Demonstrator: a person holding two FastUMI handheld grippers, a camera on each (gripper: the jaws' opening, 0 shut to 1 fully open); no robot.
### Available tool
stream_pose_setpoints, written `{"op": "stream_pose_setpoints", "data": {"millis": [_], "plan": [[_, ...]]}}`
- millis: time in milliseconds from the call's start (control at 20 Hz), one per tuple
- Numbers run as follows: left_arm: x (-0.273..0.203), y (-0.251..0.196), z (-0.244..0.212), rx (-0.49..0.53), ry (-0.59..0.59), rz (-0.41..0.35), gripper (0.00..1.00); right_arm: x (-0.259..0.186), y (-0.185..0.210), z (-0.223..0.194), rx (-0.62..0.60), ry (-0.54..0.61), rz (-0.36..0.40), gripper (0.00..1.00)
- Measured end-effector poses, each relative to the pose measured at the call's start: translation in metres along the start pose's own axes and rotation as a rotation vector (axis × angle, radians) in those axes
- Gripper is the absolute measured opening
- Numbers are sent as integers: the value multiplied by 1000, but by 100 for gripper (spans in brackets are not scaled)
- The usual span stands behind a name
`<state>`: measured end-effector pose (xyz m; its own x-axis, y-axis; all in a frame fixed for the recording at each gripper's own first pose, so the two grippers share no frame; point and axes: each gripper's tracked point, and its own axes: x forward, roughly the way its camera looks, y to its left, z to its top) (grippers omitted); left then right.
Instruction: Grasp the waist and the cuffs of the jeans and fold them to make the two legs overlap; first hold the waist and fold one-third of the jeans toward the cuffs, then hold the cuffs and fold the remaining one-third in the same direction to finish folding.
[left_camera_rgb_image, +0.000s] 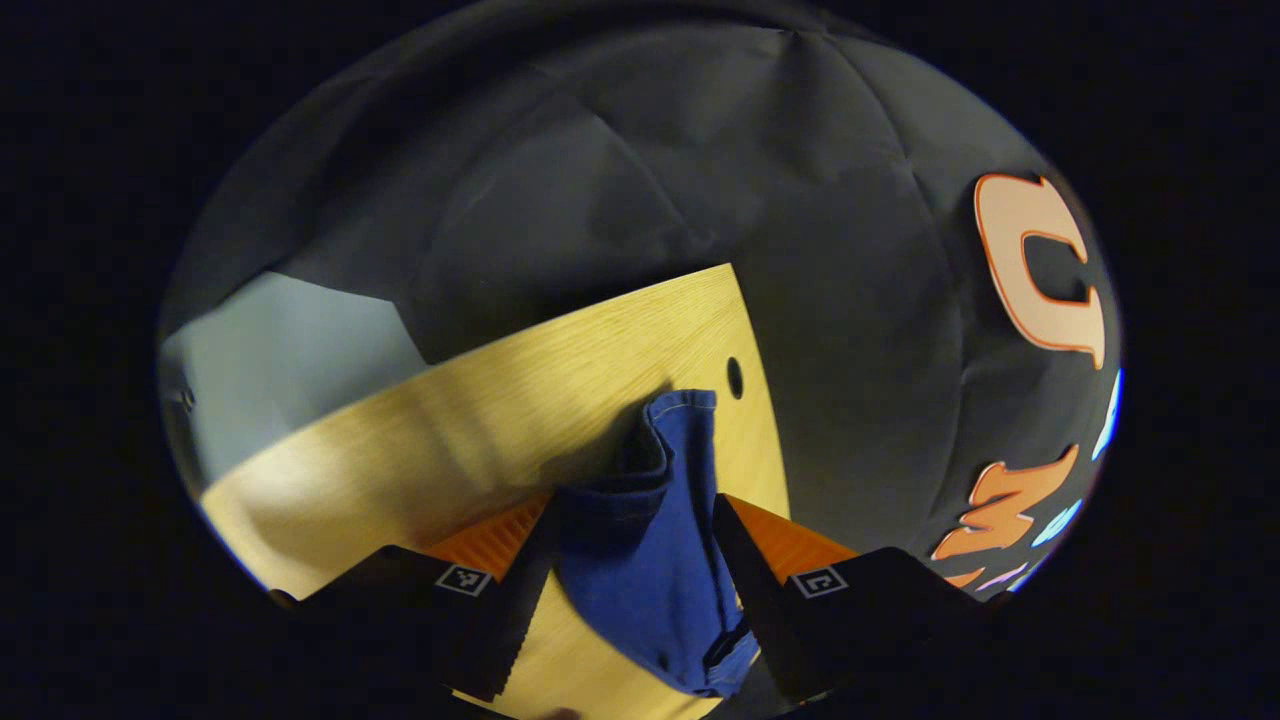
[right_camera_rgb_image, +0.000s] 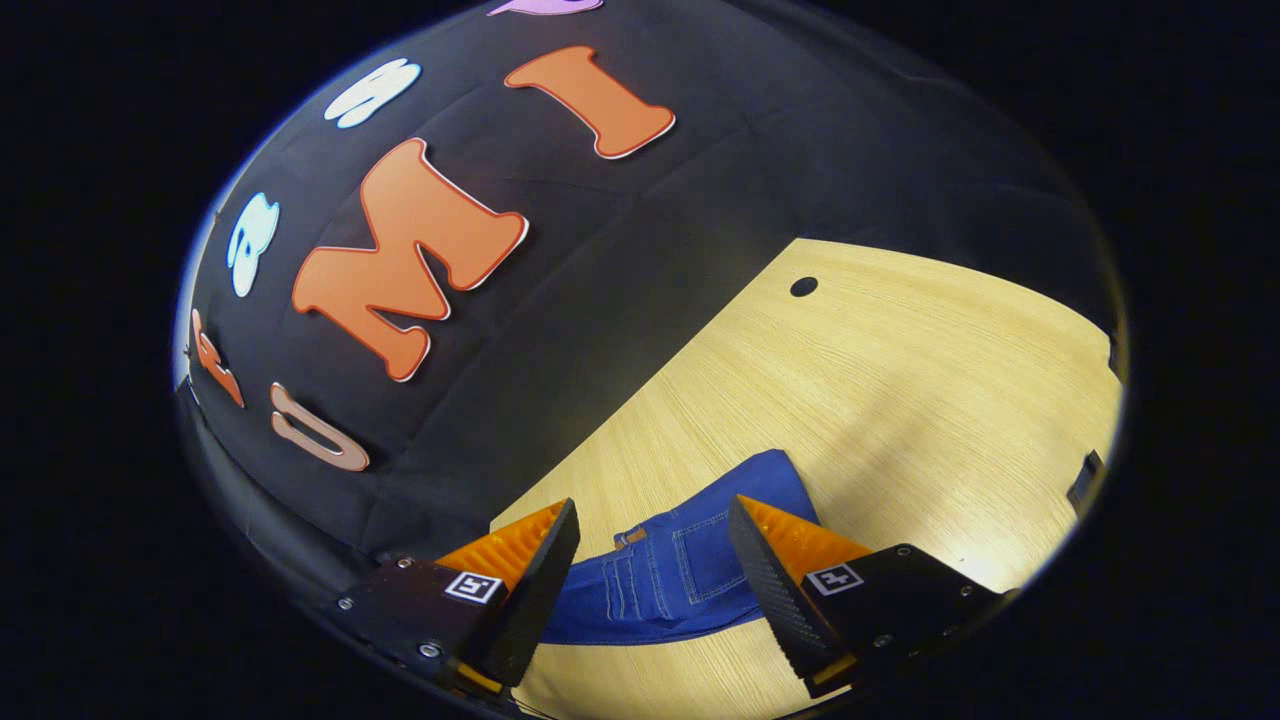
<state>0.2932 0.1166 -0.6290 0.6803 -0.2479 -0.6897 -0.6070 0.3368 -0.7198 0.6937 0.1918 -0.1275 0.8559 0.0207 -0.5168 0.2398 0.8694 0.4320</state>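
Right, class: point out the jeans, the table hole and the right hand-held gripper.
jeans (left_camera_rgb_image: 640, 560): left gripper view, cloth between the fingers.
table hole (right_camera_rgb_image: 803, 287): right gripper view, its dark middle.
right hand-held gripper (right_camera_rgb_image: 655, 560): right gripper view, midway between fingertips.

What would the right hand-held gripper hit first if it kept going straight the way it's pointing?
Most likely the jeans, which lie on the wooden table directly between and just ahead of the right hand-held gripper and its open jaws. Depth is hard to judge in this fisheye view.
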Motion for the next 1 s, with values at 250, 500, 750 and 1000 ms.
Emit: {"op": "stream_pose_setpoints", "data": {"millis": [250, 500, 750, 1000], "plan": [[19, 16, -16, 33, 13, 60, 34, -5, -11, 0, -14, 3, -31, 95], [2, -50, -13, 224, -117, 24, 8, -15, -41, 15, -13, -17, -56, 95], [-38, -175, -65, 389, -162, -110, 10, -29, -82, 43, -52, -41, -89, 95], [-71, -280, -176, 598, -154, -193, 8, -45, -104, 91, -182, -81, -96, 95]]}}
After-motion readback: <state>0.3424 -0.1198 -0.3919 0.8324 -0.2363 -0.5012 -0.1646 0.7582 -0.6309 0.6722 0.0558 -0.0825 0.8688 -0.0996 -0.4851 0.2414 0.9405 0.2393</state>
